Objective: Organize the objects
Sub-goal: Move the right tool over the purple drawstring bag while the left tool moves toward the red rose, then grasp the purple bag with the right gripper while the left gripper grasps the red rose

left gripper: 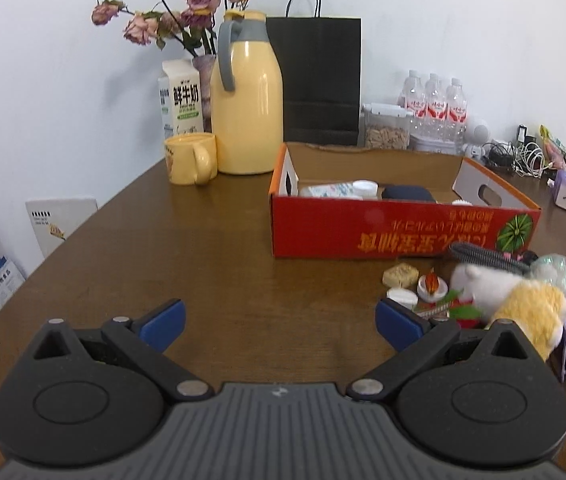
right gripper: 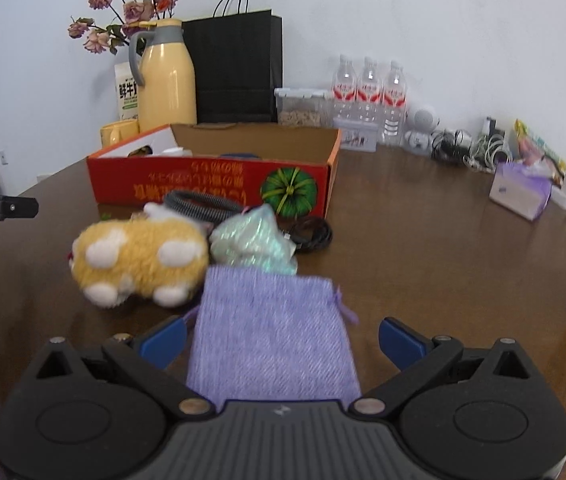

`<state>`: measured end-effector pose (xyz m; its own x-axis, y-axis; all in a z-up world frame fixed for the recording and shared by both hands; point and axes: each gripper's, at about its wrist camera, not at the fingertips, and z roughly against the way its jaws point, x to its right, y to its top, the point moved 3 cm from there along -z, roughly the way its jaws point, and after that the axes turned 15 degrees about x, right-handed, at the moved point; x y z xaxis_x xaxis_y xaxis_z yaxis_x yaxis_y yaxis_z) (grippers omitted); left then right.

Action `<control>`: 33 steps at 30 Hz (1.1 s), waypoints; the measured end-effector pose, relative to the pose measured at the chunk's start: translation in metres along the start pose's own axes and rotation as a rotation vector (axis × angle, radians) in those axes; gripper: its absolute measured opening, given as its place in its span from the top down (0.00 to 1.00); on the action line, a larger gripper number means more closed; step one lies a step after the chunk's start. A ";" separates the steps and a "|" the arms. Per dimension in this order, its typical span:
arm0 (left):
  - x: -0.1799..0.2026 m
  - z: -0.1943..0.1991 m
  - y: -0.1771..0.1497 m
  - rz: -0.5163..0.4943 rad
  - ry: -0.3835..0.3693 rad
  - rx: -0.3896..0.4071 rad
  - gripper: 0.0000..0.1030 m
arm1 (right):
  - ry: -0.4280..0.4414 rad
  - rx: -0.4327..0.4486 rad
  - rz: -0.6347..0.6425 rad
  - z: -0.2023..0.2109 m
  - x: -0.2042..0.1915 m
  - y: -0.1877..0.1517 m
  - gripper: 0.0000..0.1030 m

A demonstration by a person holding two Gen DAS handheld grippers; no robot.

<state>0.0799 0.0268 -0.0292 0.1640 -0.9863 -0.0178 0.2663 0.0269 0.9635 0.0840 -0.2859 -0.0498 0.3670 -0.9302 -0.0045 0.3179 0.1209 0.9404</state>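
Observation:
A red cardboard box (left gripper: 399,232) stands open on the brown table, also in the right wrist view (right gripper: 211,184); a few small items lie inside. In front of it lie a yellow-and-white plush toy (right gripper: 139,260), a shiny green pouch (right gripper: 255,240), a coiled grey cord (right gripper: 199,202) and small snacks and caps (left gripper: 415,284). A purple cloth bag (right gripper: 271,340) lies flat between the wide-open fingers of my right gripper (right gripper: 283,340), not gripped. My left gripper (left gripper: 281,322) is open and empty over bare table, left of the plush toy (left gripper: 519,300).
A yellow thermos (left gripper: 245,100), yellow mug (left gripper: 191,160), milk carton (left gripper: 181,100), dried flowers and a black paper bag (left gripper: 319,80) stand at the back. Water bottles (right gripper: 369,96), a snack jar, cables and a tissue box (right gripper: 521,194) sit at the right.

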 end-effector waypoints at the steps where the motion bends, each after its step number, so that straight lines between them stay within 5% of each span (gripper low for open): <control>1: -0.001 0.001 -0.002 0.002 -0.001 -0.005 0.00 | 0.001 -0.006 -0.004 0.000 0.000 -0.002 0.00; 12: 0.001 -0.002 -0.008 0.004 0.010 -0.034 0.00 | -0.005 -0.069 -0.019 -0.015 0.004 -0.018 0.00; 22: 0.005 -0.007 -0.010 0.000 0.010 -0.052 0.00 | -0.008 -0.023 -0.023 -0.015 0.006 -0.021 0.00; 27: 0.004 -0.007 -0.011 0.001 0.015 -0.055 0.00 | 0.007 0.006 -0.023 -0.011 0.004 -0.021 0.18; 33: 0.003 -0.006 -0.012 0.003 0.012 -0.058 0.00 | 0.007 0.024 -0.043 -0.005 0.009 -0.019 0.57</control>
<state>0.0832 0.0242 -0.0428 0.1763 -0.9842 -0.0190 0.3200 0.0390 0.9466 0.0858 -0.2950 -0.0691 0.3593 -0.9320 -0.0469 0.3126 0.0729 0.9471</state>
